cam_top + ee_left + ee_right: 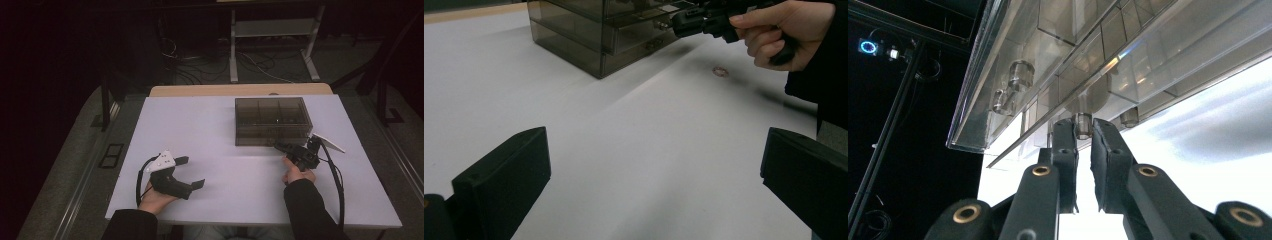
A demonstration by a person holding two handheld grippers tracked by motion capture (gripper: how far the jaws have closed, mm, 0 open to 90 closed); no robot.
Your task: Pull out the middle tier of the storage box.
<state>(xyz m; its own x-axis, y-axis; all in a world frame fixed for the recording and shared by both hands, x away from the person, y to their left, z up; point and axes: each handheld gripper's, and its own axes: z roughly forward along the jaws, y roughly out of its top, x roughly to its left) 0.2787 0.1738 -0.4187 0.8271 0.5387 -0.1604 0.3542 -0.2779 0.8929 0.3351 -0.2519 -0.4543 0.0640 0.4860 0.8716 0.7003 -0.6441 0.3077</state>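
A smoky clear drawer box (272,122) stands at the back right of the white table (200,125). My right gripper (280,146) is at its front face, held by a hand in a dark sleeve. In the right gripper view the jaws are shut on a small clear drawer knob (1083,125) of the box (1098,50), pinching it from both sides; two more knobs sit to its left. My left gripper (192,172) rests at the front left, open and holding nothing. From the left gripper view, the box (599,35) and the right gripper (684,22) lie ahead.
A small ring (720,71) lies on the table below the right hand. A wooden strip (240,90) runs behind the table. Farther back, a white stand (272,45) and loose cables are on the floor.
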